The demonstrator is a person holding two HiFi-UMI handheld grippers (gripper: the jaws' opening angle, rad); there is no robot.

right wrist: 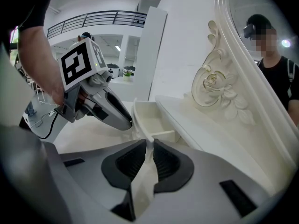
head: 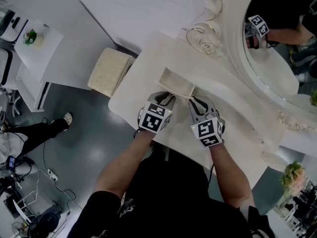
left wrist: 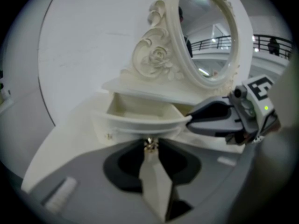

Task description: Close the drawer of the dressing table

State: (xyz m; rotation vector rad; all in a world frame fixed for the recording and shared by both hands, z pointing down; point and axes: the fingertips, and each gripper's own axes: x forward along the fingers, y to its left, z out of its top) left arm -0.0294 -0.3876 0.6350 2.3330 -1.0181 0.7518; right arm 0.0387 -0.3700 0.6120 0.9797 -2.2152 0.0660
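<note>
- The drawer [head: 173, 81] stands pulled out from under the shelf that carries the mirror [head: 277, 48]. It is empty, and it hangs over the flat top of the desk [head: 131, 95].
- Your left hand-held gripper [left wrist: 150, 148] is closed on the small metal knob [left wrist: 150, 144] in the middle of the drawer's front. I think this is because the knob is the one place made for a grip, and a push there goes straight along the drawer.
- Your right hand-held gripper [right wrist: 149, 146] pinches the right end of the front panel [right wrist: 141, 120], with one pad on each face of the thin board. This hold probably keeps the drawer from turning sideways.
- Both hand-held grippers point downward and toward the mirror, side by side and near each other. So the push direction is already prepared.
- In my judgement the closing is not yet done, because the whole inside of the drawer is visible.
- Push evenly with both hands. If one side goes first, the drawer may jam under the shelf.
</note>
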